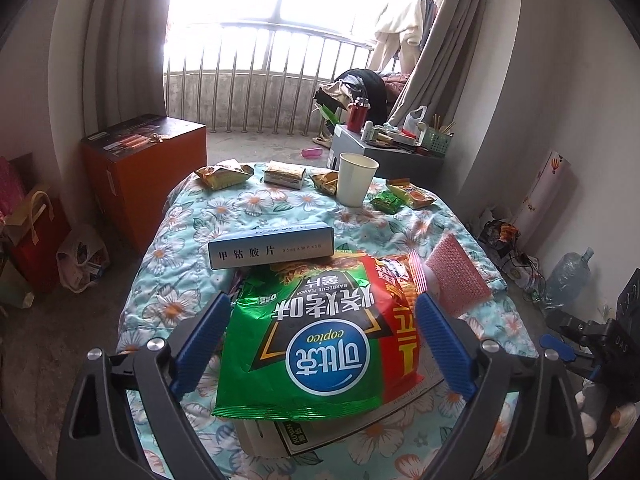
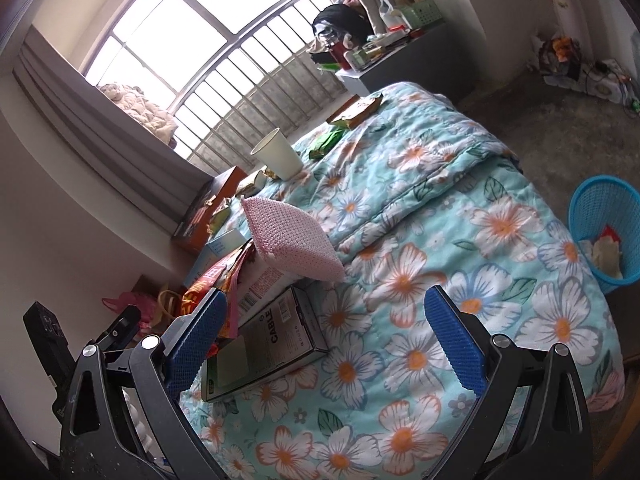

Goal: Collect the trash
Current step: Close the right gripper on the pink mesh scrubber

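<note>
Lower centre of the left wrist view: green chip bag [image 1: 316, 344] lies flat on a cable box [image 1: 280, 436], between the pads of the left gripper [image 1: 320, 344], jaws wide, pads beside both bag edges, contact not clear. Bag looks light, crinkly foil, slippery, probably near empty; best pinched across a side edge or the crimped seam, a flat squeeze would likely just crumple or slide. White medicine box [image 1: 272, 248] just behind it, stiff and light, easy across the narrow sides. Pink mesh pad [image 1: 460, 280] at right of bag, soft. Paper cup [image 1: 356, 178] upright upper centre, crushable, small wrappers [image 1: 224, 174] around it. Right gripper [image 2: 324, 336] jaws wide, nothing held, over floral quilt [image 2: 440, 240]. Blue bin [image 2: 608, 232] at right edge, partly cut off, some trash inside. Hard to tell: bag contents, cup contents, how much of the cable box sits under the bag.
</note>
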